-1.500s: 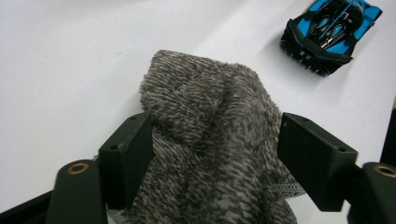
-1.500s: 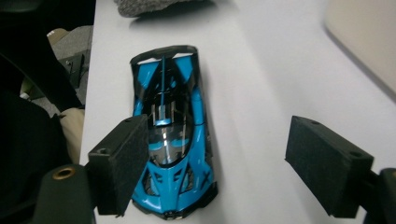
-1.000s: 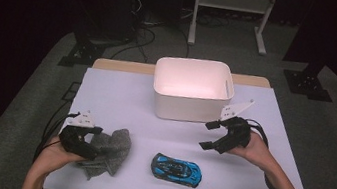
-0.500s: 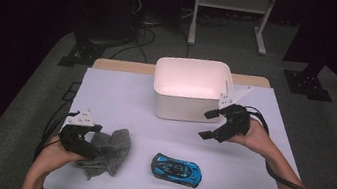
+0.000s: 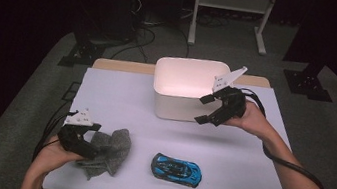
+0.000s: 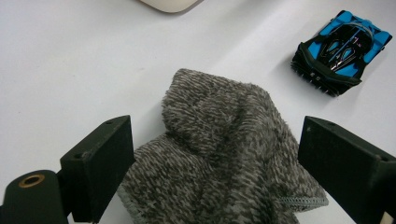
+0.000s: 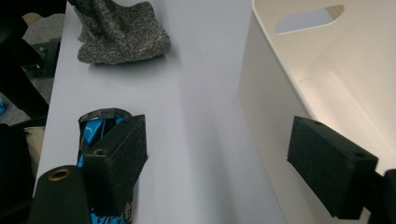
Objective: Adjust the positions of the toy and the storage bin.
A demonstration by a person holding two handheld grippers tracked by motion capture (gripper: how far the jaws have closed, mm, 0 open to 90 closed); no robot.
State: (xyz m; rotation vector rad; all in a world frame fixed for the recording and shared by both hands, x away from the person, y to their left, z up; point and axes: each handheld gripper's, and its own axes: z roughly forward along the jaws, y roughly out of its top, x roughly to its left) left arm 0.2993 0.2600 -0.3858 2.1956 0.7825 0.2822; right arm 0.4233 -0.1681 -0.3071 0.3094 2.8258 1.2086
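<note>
High view: white bin (image 5: pixel 174 106) empty inside

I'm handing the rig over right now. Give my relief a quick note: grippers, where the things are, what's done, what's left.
Left gripper: jaws have just been opening, spread around the crumpled grey knitted cloth without pressing on it.
Right gripper: open, empty, raised at the rim of the white plastic bin.
Blue and black toy car: on the white table, near its front edge, beside the cloth.
Done: nothing visible in the bin.
Left: probably cloth and car go into the bin.
</note>
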